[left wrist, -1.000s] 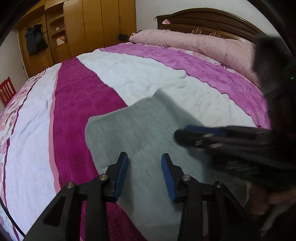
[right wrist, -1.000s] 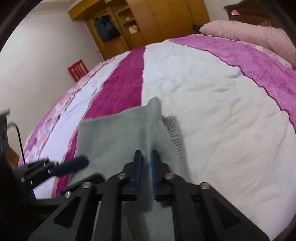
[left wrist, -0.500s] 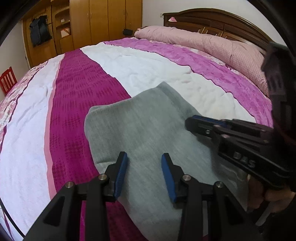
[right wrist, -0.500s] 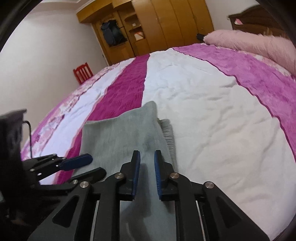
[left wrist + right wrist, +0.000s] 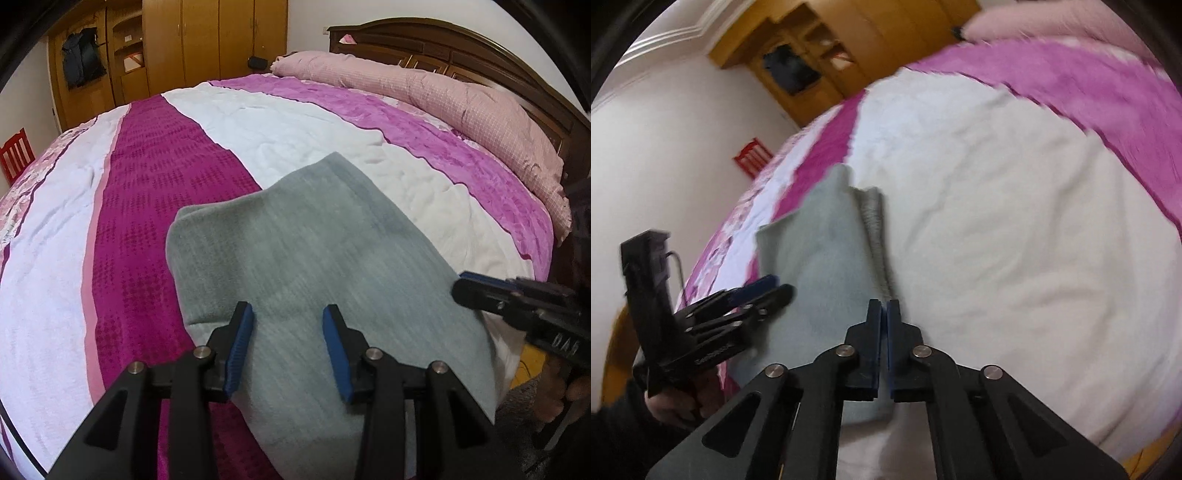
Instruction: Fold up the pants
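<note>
Grey folded pants (image 5: 314, 258) lay on the striped bedspread (image 5: 155, 192), at the near edge of the bed. At six o'clock above them the left gripper (image 5: 288, 343) hovered, its jaws partly apart and empty. The right gripper (image 5: 884, 314) sat fully closed at the cloth's three o'clock edge, gripping nothing visible.
</note>
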`<move>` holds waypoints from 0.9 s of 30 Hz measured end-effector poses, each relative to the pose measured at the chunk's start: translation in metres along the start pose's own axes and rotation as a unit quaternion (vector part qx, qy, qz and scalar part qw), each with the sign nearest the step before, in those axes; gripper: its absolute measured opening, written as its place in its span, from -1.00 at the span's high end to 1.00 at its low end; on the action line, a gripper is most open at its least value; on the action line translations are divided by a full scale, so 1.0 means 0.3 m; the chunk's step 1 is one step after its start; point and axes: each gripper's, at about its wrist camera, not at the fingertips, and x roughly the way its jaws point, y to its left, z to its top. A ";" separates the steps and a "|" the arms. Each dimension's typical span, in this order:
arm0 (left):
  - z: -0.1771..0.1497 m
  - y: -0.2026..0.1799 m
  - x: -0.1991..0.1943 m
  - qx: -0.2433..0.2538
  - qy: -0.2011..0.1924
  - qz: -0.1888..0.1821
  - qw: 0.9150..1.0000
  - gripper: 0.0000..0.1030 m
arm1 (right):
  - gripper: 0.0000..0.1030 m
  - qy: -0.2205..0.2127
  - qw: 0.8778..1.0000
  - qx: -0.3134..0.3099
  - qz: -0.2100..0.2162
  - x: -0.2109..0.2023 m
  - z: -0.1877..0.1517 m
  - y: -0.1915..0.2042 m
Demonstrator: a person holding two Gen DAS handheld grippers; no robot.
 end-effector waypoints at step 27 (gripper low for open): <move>-0.168 0.096 -0.107 -0.109 0.001 -0.115 0.987 -0.25 | 0.81 -0.030 0.998 0.043 -0.022 0.280 0.323 0.068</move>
